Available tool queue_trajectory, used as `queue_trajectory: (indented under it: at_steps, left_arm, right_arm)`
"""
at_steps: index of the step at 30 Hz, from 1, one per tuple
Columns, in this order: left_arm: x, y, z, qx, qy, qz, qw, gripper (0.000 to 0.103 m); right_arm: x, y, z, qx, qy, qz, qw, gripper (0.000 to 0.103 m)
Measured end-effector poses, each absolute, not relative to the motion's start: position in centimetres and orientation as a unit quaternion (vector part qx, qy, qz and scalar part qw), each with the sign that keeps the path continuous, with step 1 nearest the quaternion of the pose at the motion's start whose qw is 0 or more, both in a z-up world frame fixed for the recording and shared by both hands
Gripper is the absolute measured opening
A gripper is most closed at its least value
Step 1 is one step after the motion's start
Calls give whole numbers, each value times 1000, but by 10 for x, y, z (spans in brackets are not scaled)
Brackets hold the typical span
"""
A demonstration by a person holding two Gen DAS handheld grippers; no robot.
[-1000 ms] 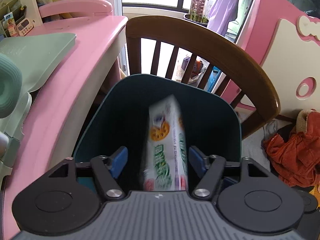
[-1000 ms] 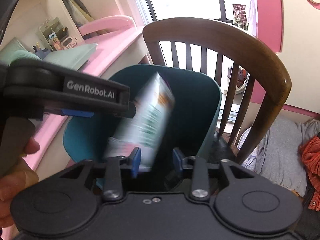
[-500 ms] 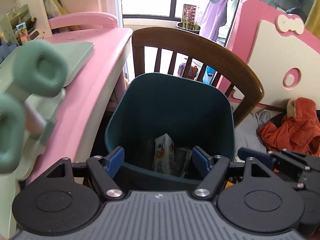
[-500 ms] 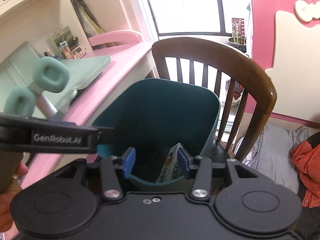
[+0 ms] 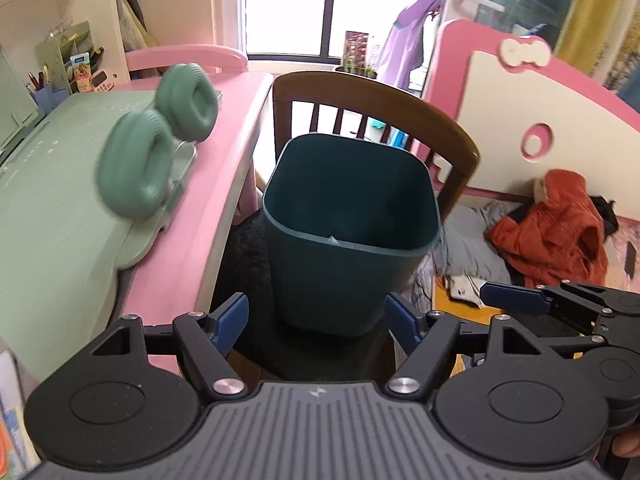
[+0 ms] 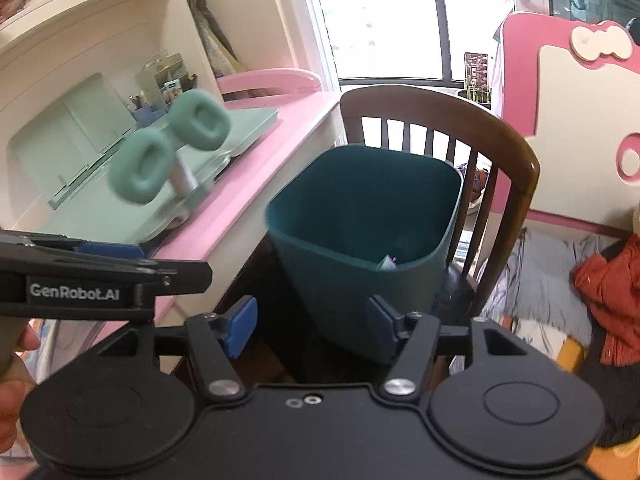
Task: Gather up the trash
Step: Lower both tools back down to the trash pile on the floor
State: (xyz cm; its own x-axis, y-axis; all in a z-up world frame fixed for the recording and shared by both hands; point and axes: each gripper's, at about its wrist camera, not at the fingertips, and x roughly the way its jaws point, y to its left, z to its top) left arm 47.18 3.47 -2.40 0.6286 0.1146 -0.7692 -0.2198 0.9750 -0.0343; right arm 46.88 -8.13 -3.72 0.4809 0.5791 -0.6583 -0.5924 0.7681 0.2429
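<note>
Now the dark teal bin [image 5: 352, 236] is seen on the seat of the wooden chair [image 5: 436, 128], just beside the pink desk [image 5: 236, 148]. A corner of a discarded packet [image 6: 387, 262] is glimpsed inside the bin. Before the bin, the left gripper [image 5: 316, 318] is held spread and empty, while the right gripper [image 6: 312, 318] is being opened, nothing between its jaws.

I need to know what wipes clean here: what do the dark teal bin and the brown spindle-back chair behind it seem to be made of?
The dark teal bin looks like moulded plastic, matte to satin: one smooth seamless shell with rounded corners and a thin rim. The brown spindle-back chair looks like varnished wood: a curved top rail with glossy highlights, though grain is hard to make out.
</note>
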Motion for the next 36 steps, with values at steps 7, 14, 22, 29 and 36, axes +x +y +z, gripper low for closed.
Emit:
queue_trajectory:
  at_steps: [7, 14, 22, 29, 36]
  left_arm:
    - [395, 37, -29, -63, 418, 71, 904, 75]
    - [324, 41, -48, -50, 421, 71, 903, 80]
    - [271, 45, -93, -63, 437, 80, 893, 80]
    - [256, 37, -158, -101, 452, 103, 880, 91]
    - [249, 27, -254, -145, 505, 123, 842, 91]
  right_arm:
    - [393, -81, -47, -9, 385, 336, 859, 75]
    - [332, -77, -72, -4, 399, 334, 854, 85]
    - [295, -68, -121, -29, 425, 343, 837, 101]
    - [308, -74, -197, -70, 457, 352, 814, 103]
    - [328, -78, -283, -115, 485, 360, 789, 103]
